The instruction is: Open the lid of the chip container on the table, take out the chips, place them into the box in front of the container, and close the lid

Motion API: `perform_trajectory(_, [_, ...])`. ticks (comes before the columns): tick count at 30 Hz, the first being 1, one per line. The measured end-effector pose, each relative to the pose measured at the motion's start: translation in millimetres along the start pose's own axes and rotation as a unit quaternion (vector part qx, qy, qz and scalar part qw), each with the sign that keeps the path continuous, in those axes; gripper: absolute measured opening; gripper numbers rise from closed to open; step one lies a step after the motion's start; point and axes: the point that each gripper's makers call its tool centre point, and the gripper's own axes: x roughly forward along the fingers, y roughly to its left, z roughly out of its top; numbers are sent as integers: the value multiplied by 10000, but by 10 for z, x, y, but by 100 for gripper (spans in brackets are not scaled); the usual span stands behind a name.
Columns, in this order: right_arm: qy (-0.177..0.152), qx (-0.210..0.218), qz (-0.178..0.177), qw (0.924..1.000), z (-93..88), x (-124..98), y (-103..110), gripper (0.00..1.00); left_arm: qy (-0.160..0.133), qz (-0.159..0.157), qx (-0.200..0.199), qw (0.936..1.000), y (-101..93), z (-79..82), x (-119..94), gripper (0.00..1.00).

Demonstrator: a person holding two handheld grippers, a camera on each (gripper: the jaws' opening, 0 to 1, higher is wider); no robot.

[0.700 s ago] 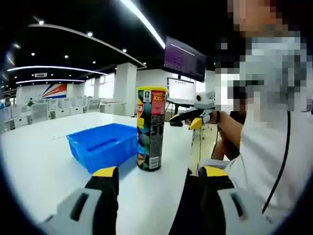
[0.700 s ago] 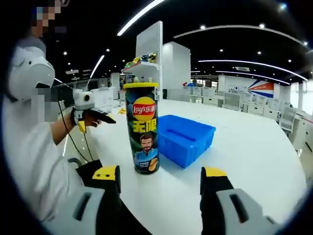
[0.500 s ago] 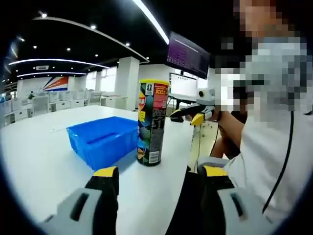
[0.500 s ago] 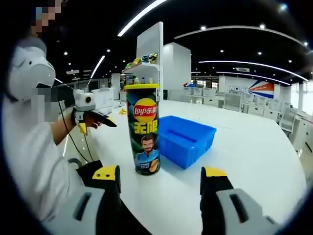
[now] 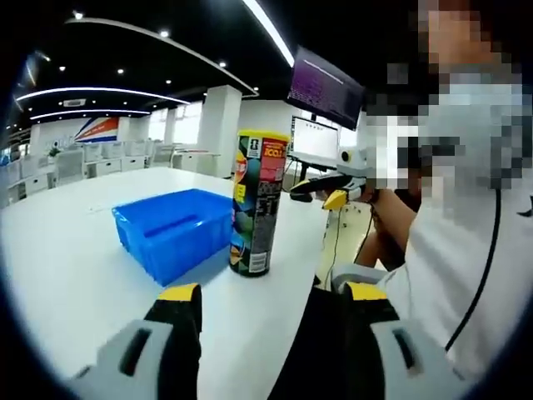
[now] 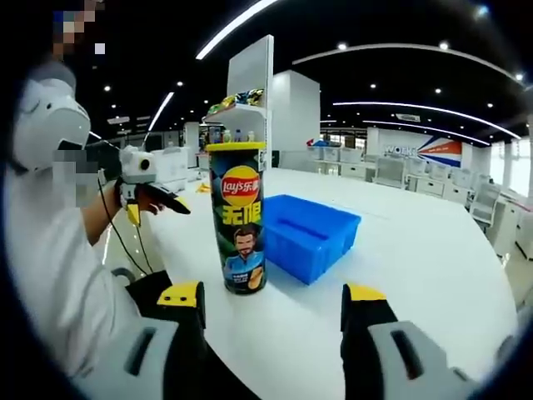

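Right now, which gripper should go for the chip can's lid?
Right, narrowly. In the right gripper view the chip can stands closer and nearer centre between the open jaws, its yellow lid still on. In the left gripper view it sits farther off.

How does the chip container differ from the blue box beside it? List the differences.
The chip container is a tall, upright cylinder; the blue box is low, wide and rectangular. The chip container is dark with printed labels and a yellow rim; the blue box is plain blue. The chip container's lid is on, while the blue box is open-topped. Both stand on the white table, close together.
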Motion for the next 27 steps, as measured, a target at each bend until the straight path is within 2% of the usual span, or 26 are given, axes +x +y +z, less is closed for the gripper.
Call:
perform_trajectory(12, [70, 24, -26, 10000, -50, 15, -18, 65, 70, -32, 80, 9999, -22, -30, 17, 67])
perform_trajectory(17, [142, 19, -21, 9999, -84, 20, -12, 65, -46, -211, 172, 9996, -103, 44, 12, 68])
perform_trajectory(22, [108, 3, 12, 9999, -64, 25, 15, 65, -6, -253, 232, 9994, -81, 9, 74, 69])
perform_trajectory(27, [132, -19, 37, 9999, -68, 23, 36, 64, -126, -408, 204, 9989, -67, 11, 126, 70])
